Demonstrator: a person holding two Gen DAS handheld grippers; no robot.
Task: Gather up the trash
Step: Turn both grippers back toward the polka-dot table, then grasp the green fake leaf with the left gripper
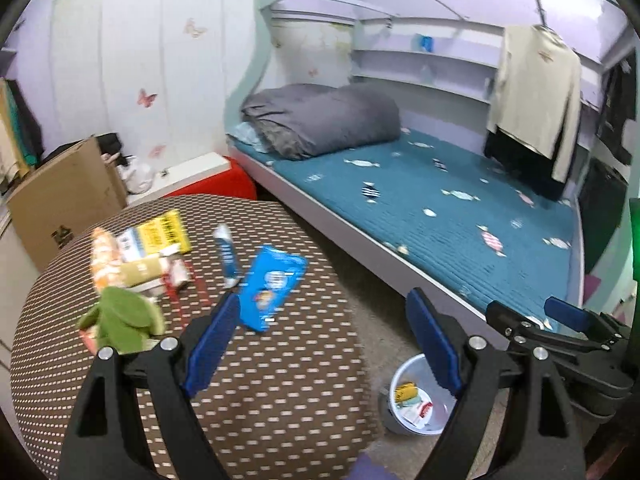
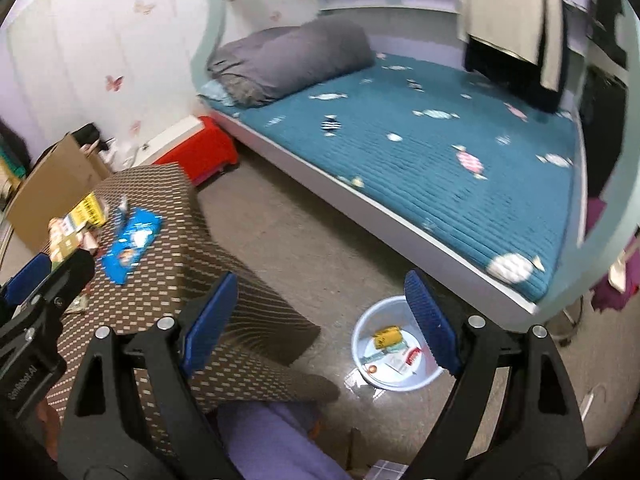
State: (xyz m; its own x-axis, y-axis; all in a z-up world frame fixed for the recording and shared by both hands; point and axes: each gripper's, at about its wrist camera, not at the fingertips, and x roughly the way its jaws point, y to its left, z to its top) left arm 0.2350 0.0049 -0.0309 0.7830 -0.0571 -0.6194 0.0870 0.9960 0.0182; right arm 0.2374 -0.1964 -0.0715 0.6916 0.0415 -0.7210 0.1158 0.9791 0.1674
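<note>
Wrappers (image 1: 132, 256) blurred, labels unreadable

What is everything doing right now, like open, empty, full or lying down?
Left gripper: jaws open, empty.
Right gripper: jaws open, empty.
Basin: on floor, some trash inside.
Blue wrapper: lying flat on table.
Yellow packet: lying on table.
Grey blanket: folded on bed.

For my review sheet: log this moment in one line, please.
left gripper open, empty | right gripper open, empty | blue wrapper on table | basin holds some trash
</note>
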